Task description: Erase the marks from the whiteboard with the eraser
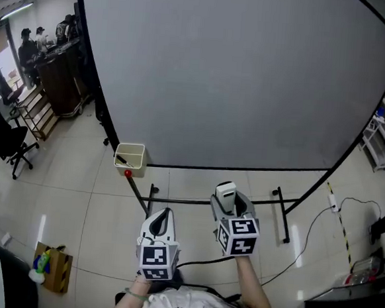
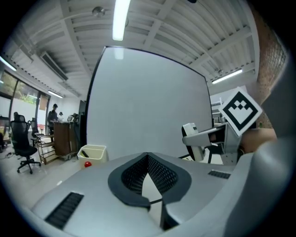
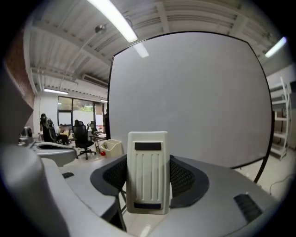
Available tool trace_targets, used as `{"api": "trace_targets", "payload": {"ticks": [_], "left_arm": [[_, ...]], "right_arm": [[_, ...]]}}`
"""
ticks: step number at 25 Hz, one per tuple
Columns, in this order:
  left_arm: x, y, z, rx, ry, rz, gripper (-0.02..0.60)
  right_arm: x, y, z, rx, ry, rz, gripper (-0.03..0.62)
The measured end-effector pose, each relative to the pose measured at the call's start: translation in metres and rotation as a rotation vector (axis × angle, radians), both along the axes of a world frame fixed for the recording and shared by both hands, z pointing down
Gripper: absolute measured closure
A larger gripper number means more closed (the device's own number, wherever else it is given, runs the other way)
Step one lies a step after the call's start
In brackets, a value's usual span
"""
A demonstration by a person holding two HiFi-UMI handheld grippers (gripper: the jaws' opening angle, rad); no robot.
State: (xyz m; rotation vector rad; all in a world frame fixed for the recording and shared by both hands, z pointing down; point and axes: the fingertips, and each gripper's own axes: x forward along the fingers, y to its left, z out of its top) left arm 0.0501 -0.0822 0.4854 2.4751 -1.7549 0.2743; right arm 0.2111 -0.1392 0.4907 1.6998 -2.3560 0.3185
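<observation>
Item one: my right gripper (image 3: 148,179), fingers closed on the eraser (image 3: 148,171), a cream ribbed block with a dark strip at each end, held upright between the mesh pads and standing above them. Item two: my left gripper (image 2: 148,169), fingers brought together at the tips with nothing between them. In the head view the left gripper (image 1: 164,215) sat low and left, and the right gripper (image 1: 227,200) was just beside it, a little further forward, with the eraser (image 1: 225,191) pointing toward the board. Both were held over the tiled floor and apart from the board. Item three: the whiteboard (image 1: 238,74), large, black-edged, standing ahead of me on a black floor stand (image 1: 281,213); its face read as plain pale grey in all three views. Item four: a cream tub (image 1: 130,155) at the board's lower left corner, holding a dark marker, with a small red ball (image 1: 128,173) just below it. Item five: a black office chair (image 1: 8,139) far left, and people at a counter (image 1: 28,44) beyond it. Item six: a cardboard box (image 1: 56,267) on the floor to my left. Item seven: a white cable (image 1: 319,226) trailing across the tiles to my right, and a white shelf rack (image 1: 383,138) past the board's right edge.
</observation>
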Motion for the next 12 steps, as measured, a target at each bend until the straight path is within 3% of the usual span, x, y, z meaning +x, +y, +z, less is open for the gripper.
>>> {"api": "trace_targets", "payload": {"ticks": [3, 7, 12], "left_arm": [[0.065, 0.033, 0.0, 0.006, 0.015, 0.02, 0.58], [0.135, 0.074, 0.002, -0.001, 0.048, 0.048, 0.58], [0.157, 0.111, 0.002, -0.004, -0.003, 0.054, 0.58]], "right_arm": [[0.021, 0.059, 0.022, -0.056, -0.094, -0.041, 0.309], [0.052, 0.112, 0.043, -0.102, -0.083, -0.094, 0.309], [0.077, 0.147, 0.046, -0.136, -0.183, -0.077, 0.312]]}}
